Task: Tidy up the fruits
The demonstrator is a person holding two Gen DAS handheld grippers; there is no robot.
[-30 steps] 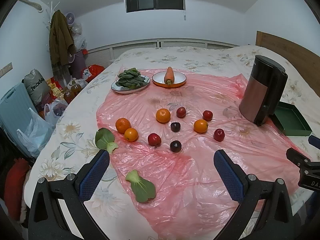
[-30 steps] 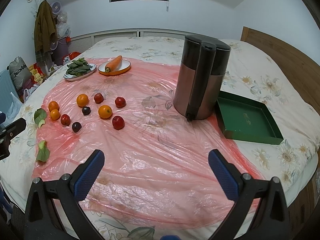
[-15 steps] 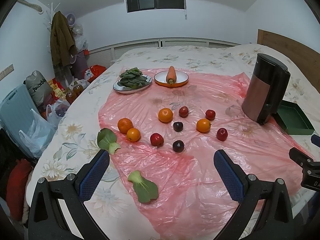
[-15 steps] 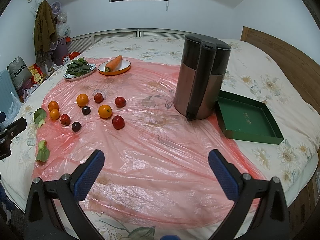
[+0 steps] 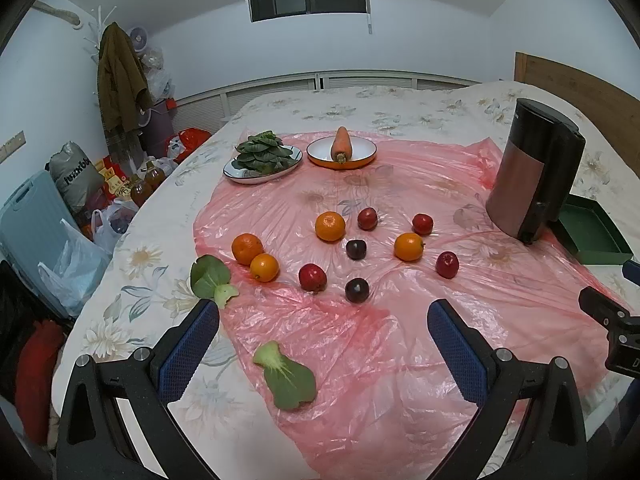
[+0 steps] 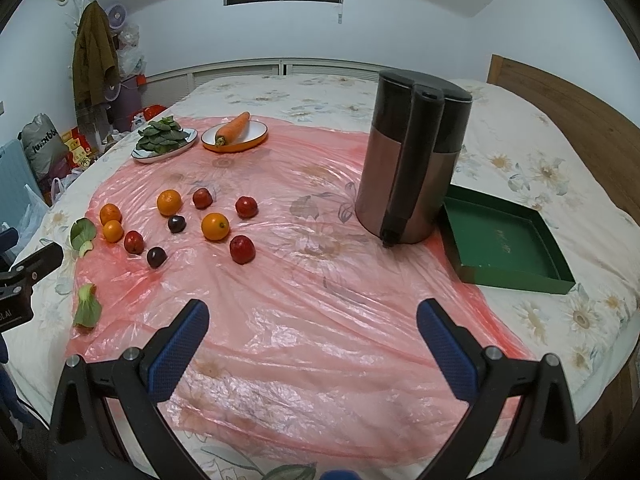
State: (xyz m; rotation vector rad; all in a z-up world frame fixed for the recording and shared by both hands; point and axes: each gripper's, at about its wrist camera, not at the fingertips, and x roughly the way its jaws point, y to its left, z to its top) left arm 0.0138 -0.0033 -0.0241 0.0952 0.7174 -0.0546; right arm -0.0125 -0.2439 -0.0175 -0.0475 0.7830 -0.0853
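Both the left gripper (image 5: 323,322) and right gripper (image 6: 312,322) hang above the pink sheet (image 6: 320,280), jaws spread, holding nothing. The fruits (image 5: 352,250) lie scattered mid-sheet, untouched. Sorting has likely not begun; the next move calls for descending onto one fruit, probably bound for the green tray (image 6: 504,244).

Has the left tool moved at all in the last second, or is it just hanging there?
Yes. The open left tool has drifted slightly back and to the left: in its own view the juicer and the fruits sit a little further right and lower than before.
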